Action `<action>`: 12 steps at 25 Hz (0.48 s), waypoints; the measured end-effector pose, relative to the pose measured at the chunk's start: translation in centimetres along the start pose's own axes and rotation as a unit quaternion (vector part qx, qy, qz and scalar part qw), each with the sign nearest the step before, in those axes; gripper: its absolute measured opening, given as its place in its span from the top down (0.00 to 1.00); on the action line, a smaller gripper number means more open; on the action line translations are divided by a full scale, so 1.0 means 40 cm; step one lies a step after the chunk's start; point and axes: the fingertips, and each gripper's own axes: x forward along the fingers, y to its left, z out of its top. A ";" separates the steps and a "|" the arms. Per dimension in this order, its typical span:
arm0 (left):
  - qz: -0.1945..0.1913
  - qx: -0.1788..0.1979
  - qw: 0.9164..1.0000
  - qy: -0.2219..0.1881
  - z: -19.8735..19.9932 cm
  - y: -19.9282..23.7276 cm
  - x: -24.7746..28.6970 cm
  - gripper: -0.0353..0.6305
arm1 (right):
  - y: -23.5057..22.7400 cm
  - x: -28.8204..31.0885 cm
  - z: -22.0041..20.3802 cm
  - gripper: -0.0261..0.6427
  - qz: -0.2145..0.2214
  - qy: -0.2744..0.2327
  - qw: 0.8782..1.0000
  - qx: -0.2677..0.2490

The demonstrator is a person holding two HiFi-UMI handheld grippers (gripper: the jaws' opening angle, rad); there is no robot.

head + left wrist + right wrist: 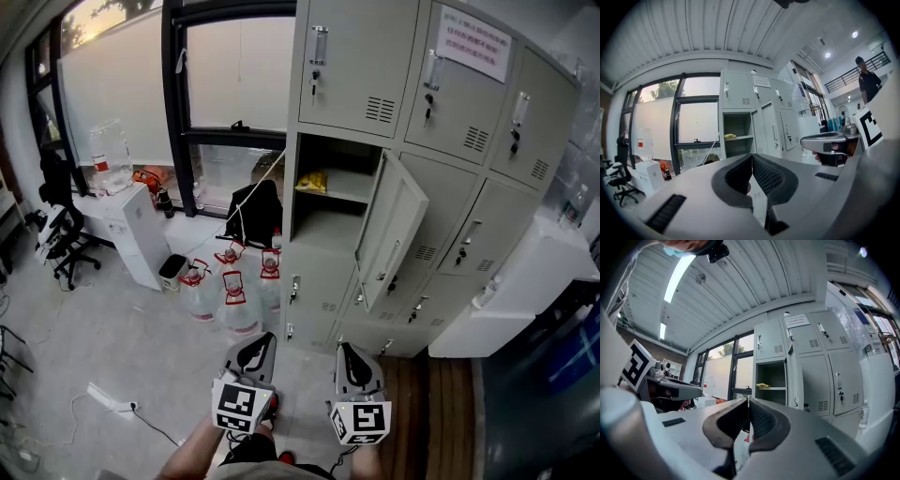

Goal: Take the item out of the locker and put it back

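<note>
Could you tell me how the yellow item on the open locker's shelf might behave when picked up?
The yellow item looks low and crumpled, like a packet, so it is probably light and floppy. Lying flat on the shelf, it seems unlikely to roll.

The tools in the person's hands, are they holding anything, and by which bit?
Nothing is held. The left tool and right tool are both shut and empty; the yellow item lies on the locker shelf.

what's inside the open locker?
In the locker, a yellow item lies on the shelf. Below the shelf looks bare. The door covers the lower right corner.
</note>
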 end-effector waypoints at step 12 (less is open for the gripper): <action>-0.011 0.009 1.000 -0.010 0.036 0.148 0.303 0.91 | -0.111 0.309 -0.009 0.93 -0.012 -0.002 1.000 0.001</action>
